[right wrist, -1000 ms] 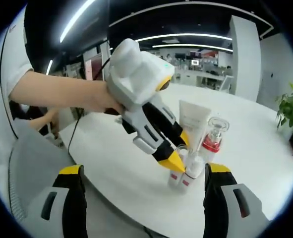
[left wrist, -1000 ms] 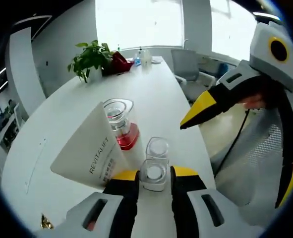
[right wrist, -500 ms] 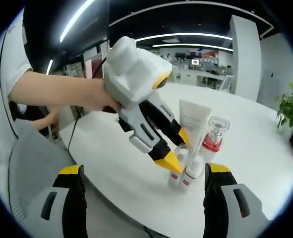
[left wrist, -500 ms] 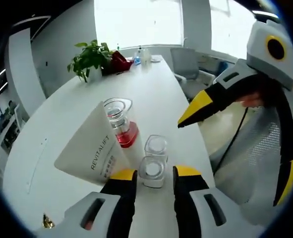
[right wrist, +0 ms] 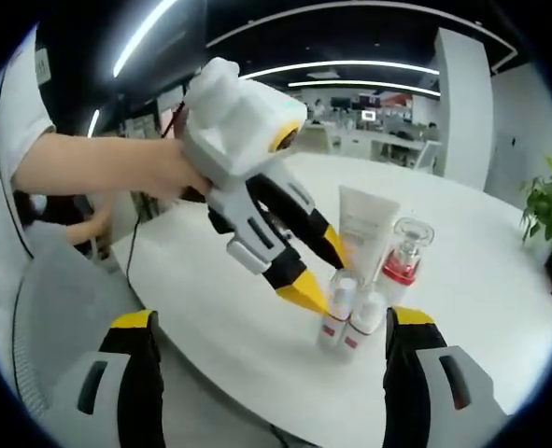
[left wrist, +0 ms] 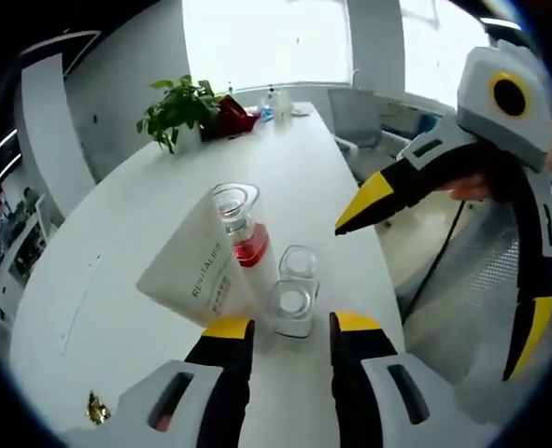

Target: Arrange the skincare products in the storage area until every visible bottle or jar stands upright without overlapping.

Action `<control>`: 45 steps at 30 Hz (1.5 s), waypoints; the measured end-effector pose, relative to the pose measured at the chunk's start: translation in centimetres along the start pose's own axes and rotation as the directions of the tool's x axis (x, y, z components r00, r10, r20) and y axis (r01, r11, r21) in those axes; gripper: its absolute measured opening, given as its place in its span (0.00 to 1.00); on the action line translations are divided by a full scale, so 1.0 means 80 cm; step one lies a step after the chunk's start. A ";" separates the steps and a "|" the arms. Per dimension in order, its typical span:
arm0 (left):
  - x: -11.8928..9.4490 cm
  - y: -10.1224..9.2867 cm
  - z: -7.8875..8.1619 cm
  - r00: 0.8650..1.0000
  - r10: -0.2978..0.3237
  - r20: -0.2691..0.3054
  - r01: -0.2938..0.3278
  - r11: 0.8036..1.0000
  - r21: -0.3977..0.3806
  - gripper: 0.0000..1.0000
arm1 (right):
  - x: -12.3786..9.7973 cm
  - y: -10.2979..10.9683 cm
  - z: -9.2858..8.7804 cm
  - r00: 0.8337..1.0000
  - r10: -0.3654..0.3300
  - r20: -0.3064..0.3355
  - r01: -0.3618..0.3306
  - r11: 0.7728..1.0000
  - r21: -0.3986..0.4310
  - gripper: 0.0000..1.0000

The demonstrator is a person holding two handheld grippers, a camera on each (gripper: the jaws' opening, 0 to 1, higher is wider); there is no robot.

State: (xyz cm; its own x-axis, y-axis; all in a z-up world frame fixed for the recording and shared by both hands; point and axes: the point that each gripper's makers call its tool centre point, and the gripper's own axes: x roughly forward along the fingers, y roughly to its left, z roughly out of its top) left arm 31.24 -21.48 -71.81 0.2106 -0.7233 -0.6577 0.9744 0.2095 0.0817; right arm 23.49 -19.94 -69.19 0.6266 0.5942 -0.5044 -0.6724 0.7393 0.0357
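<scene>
Four skincare items stand upright in a tight cluster on the white table point(left wrist: 89, 280). They are a white REVITALIFT tube point(left wrist: 205, 271), a clear bottle with red liquid point(left wrist: 241, 229), and two small clear bottles point(left wrist: 292, 308) point(left wrist: 299, 264). My left gripper point(left wrist: 291, 327) is open, its yellow tips either side of the nearer small bottle with a gap. In the right gripper view the left gripper point(right wrist: 318, 271) hangs just left of the small bottles point(right wrist: 333, 322) point(right wrist: 361, 322), beside the tube point(right wrist: 364, 229) and the red bottle point(right wrist: 404, 252). My right gripper point(right wrist: 274, 319) is wide open and holds nothing; its tip point(left wrist: 364, 201) hovers right of the cluster.
A potted plant point(left wrist: 177, 107) and a red object point(left wrist: 233, 117) stand at the table's far end, with a grey chair point(left wrist: 364, 117) beyond. A small gold item point(left wrist: 95, 406) lies near the front left. A person's arm point(right wrist: 98, 168) holds the left gripper. The table edge runs close to the cluster.
My left gripper's jaws have spread a little off the near small bottle, and it has drawn back from the cluster. The bottles stay put. The right gripper has barely moved.
</scene>
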 end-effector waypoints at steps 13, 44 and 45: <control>-0.046 -0.001 -0.029 0.996 0.078 -0.034 -0.081 0.994 -0.076 0.52 | 0.003 0.001 -0.002 1.000 -0.003 -0.009 0.003 1.000 -0.018 0.98; -0.190 -0.034 -0.167 0.956 0.273 -0.108 -0.293 0.873 -0.389 0.78 | 0.000 0.004 0.001 1.000 -0.004 -0.007 0.004 1.000 -0.022 0.97; -0.194 -0.037 -0.172 0.956 0.273 -0.110 -0.293 0.870 -0.397 0.79 | 0.000 0.005 0.000 1.000 -0.004 -0.008 0.004 1.000 -0.024 0.97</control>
State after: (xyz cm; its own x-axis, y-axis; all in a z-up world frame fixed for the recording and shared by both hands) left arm 24.04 -1.78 -72.16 0.4582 -0.5622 -0.6885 0.7544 0.6555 -0.0332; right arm 23.24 -19.66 -69.14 0.6260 0.5886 -0.5115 -0.6794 0.7337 0.0128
